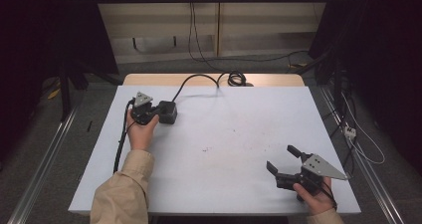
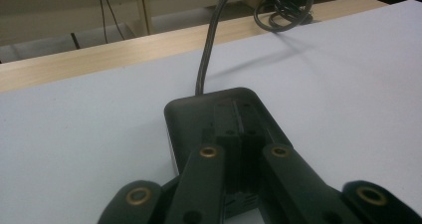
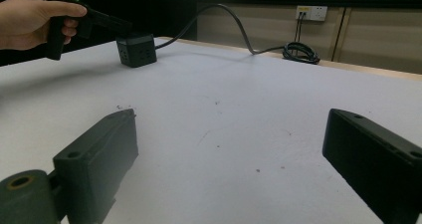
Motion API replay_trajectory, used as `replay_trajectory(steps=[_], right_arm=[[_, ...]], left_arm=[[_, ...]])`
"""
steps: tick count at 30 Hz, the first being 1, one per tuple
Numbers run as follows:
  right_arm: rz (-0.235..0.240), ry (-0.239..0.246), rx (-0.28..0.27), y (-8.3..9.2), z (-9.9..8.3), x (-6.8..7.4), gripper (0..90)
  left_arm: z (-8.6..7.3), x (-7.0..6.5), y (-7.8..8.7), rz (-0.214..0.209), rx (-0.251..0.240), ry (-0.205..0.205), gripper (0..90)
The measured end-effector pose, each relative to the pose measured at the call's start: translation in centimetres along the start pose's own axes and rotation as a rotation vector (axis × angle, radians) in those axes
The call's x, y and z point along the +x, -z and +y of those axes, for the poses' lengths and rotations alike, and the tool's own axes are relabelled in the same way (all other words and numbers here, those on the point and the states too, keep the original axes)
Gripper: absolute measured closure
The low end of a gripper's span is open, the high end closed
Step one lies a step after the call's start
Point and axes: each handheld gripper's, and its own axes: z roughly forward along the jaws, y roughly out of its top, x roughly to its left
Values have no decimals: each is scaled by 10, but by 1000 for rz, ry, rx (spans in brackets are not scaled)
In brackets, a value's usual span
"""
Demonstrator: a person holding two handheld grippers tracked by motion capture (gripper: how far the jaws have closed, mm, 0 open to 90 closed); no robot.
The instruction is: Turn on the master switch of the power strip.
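A black power cube [image 1: 168, 112] stands at the far left of the white table [image 1: 224, 134], with its black cable [image 1: 196, 77] running back to a coil [image 1: 236, 78]. My left gripper [image 1: 157, 109] is shut, jaws pressed together with nothing between them, their tips over the cube's top [image 2: 199, 109]. Whether they touch it I cannot tell. From the right gripper view, the left gripper [image 3: 124, 25] reaches just above the cube [image 3: 135, 50]. My right gripper [image 1: 282, 158] is open low over the table's near right part, jaws wide apart around bare tabletop [image 3: 229, 134].
The coiled cable [image 3: 301, 52] lies on the wooden strip [image 1: 209, 79] at the table's far edge. A wall socket [image 3: 309, 12] sits on the panel behind. Small dark specks [image 1: 206, 148] mark the middle of the table. Metal rails [image 1: 45, 154] run along both sides.
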Motion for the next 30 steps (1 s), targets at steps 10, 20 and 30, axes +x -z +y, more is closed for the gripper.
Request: replay_trajectory(steps=[10,20,30], right_arm=[[2,-2,-2,-1,0,0,65],[1,-2,0,-1,0,-1,65],[-1,-5,-2,0,-1,-1,65]], left_arm=[[0,1,0,-3,3,15,900],[0,-1,0,5,7,19,900],[1,-2,0,14,13,34,900]])
